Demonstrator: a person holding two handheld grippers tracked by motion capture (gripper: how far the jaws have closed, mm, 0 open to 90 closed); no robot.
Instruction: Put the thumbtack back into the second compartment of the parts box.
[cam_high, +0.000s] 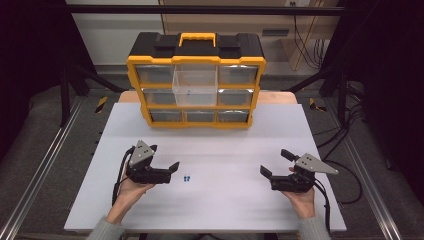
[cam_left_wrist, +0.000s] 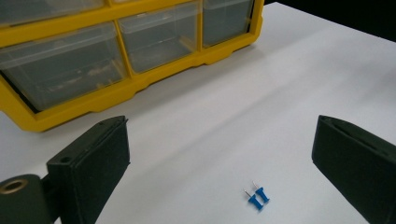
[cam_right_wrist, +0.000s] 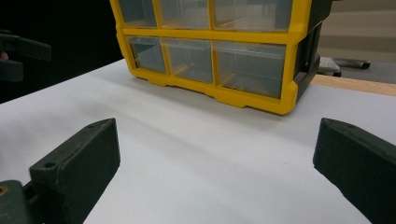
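Two small blue plastic push pins (cam_left_wrist: 257, 197) lie low-centre on the white surface (cam_high: 225, 200), just ahead of the left gripper (cam_high: 165, 159), fingers spread empty to straddle them; right gripper (cam_high: 276, 163) likewise open.

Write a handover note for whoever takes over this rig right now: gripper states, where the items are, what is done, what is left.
Left hand-held gripper: open, holding nothing, just left of the two small blue push pins.
Right hand-held gripper: open, holding nothing, over bare white table at the right.
Pins lie side by side on the table, untouched.
The yellow-and-black plastic drawer organizer stands at the far edge; its clear middle drawer is pulled out, with something small and blue inside.
Done: drawer opened.
Left, probably: pick up the pins, drop them in that drawer, close it.
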